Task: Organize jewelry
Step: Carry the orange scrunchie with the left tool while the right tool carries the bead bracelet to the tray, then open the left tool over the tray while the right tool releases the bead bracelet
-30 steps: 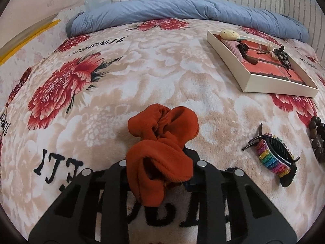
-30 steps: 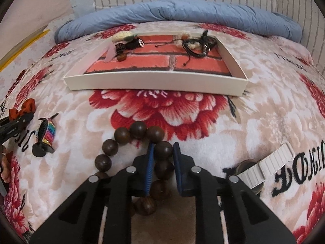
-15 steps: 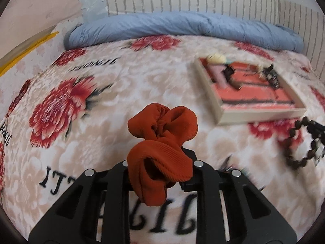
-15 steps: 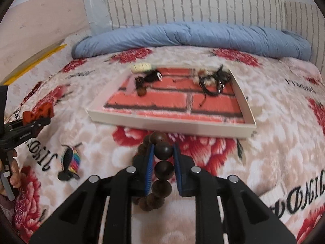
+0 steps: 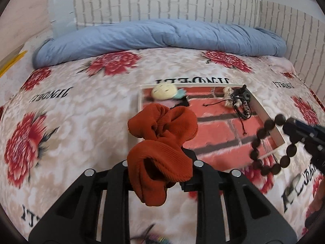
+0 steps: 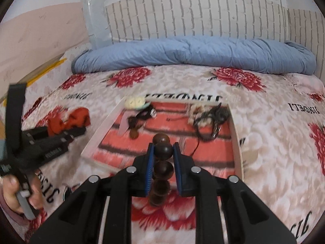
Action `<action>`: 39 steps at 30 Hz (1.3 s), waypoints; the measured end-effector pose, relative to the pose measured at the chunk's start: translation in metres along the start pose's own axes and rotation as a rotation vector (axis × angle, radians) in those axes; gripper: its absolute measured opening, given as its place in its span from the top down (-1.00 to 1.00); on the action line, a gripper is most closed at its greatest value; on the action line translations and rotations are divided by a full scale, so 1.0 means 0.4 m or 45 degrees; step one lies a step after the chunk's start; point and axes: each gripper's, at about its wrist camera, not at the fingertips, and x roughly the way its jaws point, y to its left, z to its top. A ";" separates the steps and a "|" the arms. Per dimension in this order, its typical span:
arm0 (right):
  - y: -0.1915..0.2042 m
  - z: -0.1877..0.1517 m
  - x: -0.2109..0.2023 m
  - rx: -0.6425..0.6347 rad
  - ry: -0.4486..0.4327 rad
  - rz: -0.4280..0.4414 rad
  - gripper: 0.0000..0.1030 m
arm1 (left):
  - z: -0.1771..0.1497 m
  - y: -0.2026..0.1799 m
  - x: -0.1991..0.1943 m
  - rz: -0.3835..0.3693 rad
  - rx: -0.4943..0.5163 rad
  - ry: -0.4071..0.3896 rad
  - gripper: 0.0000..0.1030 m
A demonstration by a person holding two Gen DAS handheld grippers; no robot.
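An orange scrunchie (image 5: 162,154) hangs bunched from my left gripper (image 5: 160,161), which is shut on it above the blanket, just left of the white tray (image 5: 264,112) with a brick-print floor. My right gripper (image 6: 163,152) is shut on a dark wooden bead bracelet (image 6: 162,150); its loop dangles over the tray's near edge (image 6: 97,142). In the left wrist view the bracelet (image 5: 264,128) and right gripper (image 5: 287,128) show at the right. In the right wrist view the left gripper (image 6: 80,131) and scrunchie (image 6: 67,120) show at the left.
In the tray lie a cream round charm (image 5: 163,91), black cords (image 5: 241,105) and a brown pendant (image 6: 133,134). A rainbow hair clip (image 5: 156,239) lies blurred on the floral blanket. A blue duvet (image 6: 193,52) and brick-pattern wall bound the far side. A hand (image 6: 12,191) grips the left handle.
Both grippers rose and moved toward the tray. The bracelet came up off the blanket and now hangs over the tray's edge. The scrunchie travelled right, toward the tray.
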 end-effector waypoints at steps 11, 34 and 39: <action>-0.140 0.041 0.185 0.072 0.101 -0.111 0.63 | 0.067 -0.049 0.203 -0.034 -0.048 0.132 0.58; -0.222 0.031 0.392 0.117 0.282 -0.301 0.62 | 0.094 -0.065 0.357 -0.005 0.020 0.229 0.40; -0.222 0.031 0.396 0.116 0.291 -0.303 0.60 | 0.090 -0.084 0.365 0.039 0.074 0.212 0.29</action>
